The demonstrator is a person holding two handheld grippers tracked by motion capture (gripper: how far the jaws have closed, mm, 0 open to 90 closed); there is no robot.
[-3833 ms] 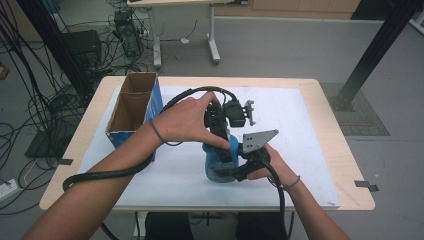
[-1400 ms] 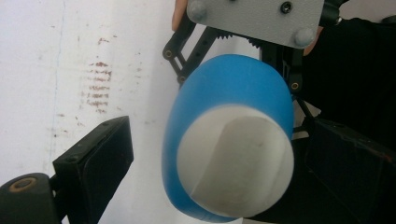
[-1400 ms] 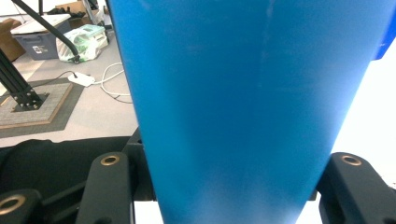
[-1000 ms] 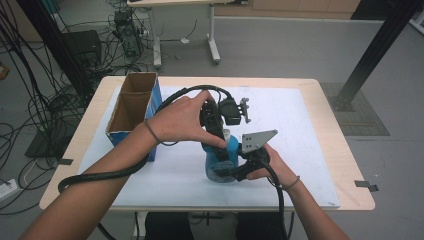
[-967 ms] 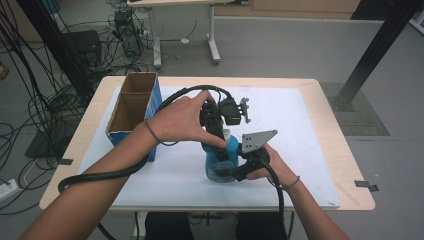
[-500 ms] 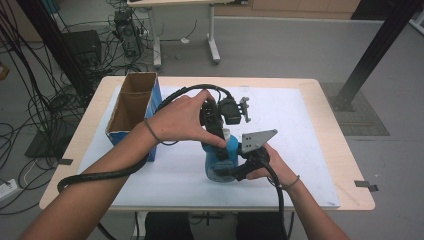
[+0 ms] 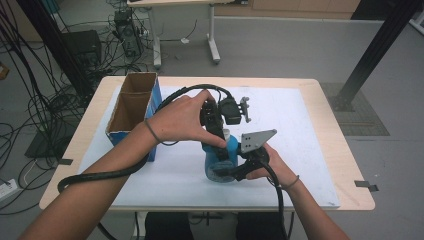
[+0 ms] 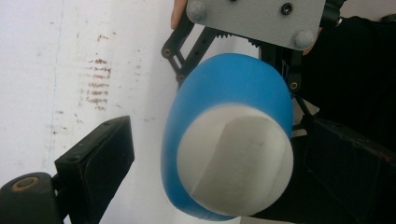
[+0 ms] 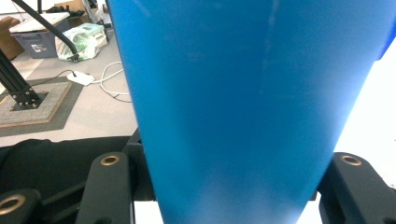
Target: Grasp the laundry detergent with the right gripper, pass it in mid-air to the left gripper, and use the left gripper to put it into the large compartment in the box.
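- we hold a blue bottle (image 7: 220, 160) upright near the table's (image 7: 320, 100) 6 o'clock edge, on the white sheet (image 7: 295, 130).
- right gripper (image 7: 231, 172) comes in from 3 o'clock; in the right gripper view its jaws sit against both sides of the blue body, clamped on it. we judge this steadies the bottle for work at its top.
- left gripper (image 7: 216, 134) comes down from 12 o'clock over the white cap (image 8: 233, 161). in the left gripper view one jaw stands apart from the cap and the other is hidden in shadow: we cannot tell whether it grips.
- cardboard box (image 7: 131, 107) at 9 o'clock of the bottle, open-topped; what we see of its inside is empty.
- bottle contents: not visible.
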